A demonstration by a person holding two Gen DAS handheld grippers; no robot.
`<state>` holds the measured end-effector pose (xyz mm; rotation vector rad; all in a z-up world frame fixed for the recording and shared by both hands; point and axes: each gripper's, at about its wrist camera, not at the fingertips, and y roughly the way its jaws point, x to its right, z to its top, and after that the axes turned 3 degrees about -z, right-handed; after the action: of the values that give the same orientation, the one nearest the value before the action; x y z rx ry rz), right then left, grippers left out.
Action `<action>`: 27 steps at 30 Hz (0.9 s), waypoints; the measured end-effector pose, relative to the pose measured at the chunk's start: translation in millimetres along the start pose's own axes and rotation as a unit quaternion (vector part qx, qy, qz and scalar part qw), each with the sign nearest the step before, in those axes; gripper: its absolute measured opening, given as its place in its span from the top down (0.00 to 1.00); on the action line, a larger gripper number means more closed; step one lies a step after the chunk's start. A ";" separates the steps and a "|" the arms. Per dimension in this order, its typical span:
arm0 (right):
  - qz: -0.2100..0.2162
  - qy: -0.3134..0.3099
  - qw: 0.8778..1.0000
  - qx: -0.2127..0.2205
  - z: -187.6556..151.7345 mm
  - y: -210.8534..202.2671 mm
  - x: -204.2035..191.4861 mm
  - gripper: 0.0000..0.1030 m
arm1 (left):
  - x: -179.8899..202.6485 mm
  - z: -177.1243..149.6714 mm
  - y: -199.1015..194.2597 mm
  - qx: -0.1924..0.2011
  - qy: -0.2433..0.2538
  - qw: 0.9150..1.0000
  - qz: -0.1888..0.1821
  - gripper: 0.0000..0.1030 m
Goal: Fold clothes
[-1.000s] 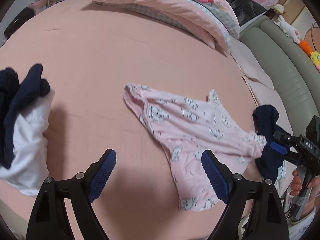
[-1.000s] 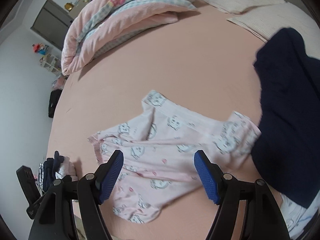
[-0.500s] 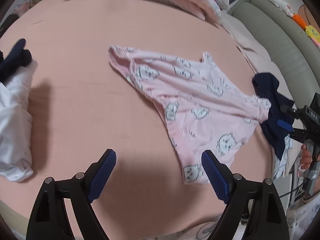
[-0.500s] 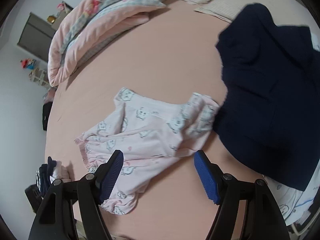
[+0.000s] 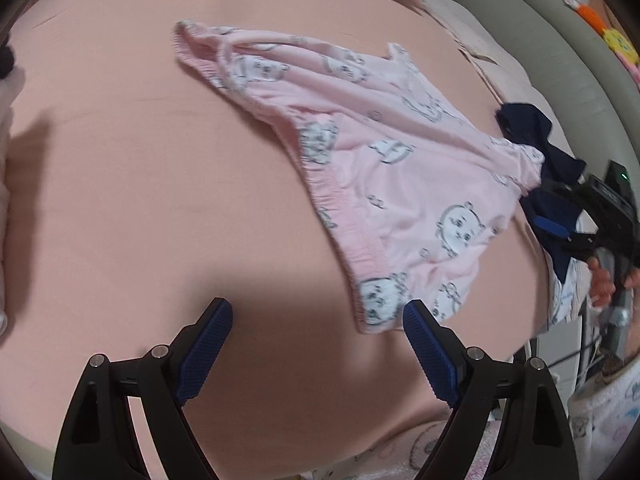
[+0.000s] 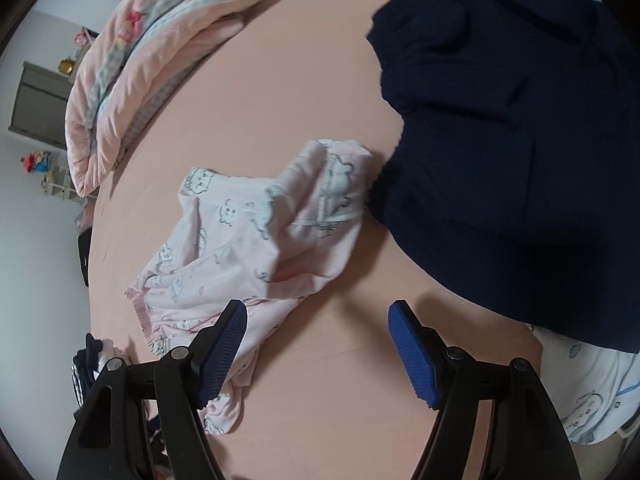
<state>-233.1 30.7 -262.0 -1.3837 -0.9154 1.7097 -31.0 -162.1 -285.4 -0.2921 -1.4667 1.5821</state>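
Note:
Pink pyjama trousers (image 5: 384, 168) printed with white cartoon animals lie spread and creased on the pink bed sheet (image 5: 140, 200); one leg hem lies just ahead of the right fingertip of my left gripper (image 5: 318, 312). That gripper is open above bare sheet, holding nothing. In the right wrist view the same trousers (image 6: 256, 240) lie bunched, their lower part running under the left finger of my right gripper (image 6: 318, 314), which is open and empty over the sheet. The right gripper (image 5: 568, 224) also shows at the right edge of the left wrist view, held by a hand.
A dark navy garment (image 6: 512, 140) covers the right part of the bed, with white printed cloth (image 6: 592, 392) under it. A folded pink quilt (image 6: 132, 64) lies at the far end. White and dark clothes (image 6: 92, 360) are piled at the left edge. A grey-green headboard (image 5: 568, 52) borders the bed.
Both grippers have sunk closer to the bed and the trousers, which now look larger. The pile of white and dark clothes has slid out of the left wrist view.

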 end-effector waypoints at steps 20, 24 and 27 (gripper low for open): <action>0.051 0.055 0.997 -0.004 6.8 30.3 0.3 0.29 | 25.9 6.2 11.7 -0.007 0.018 1.000 -0.006 0.15; 0.043 0.051 0.998 0.001 9.2 35.1 -6.2 0.29 | 26.8 5.1 13.3 -0.003 0.013 1.000 -0.003 0.16; 0.051 0.061 0.997 -0.003 9.4 38.7 -7.9 0.29 | 27.7 4.4 12.3 0.005 0.009 1.000 -0.002 0.19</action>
<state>-245.4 4.9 -290.7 -1.5441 -0.7946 1.6780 -54.7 -142.8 -284.0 -0.2956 -1.4450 1.5794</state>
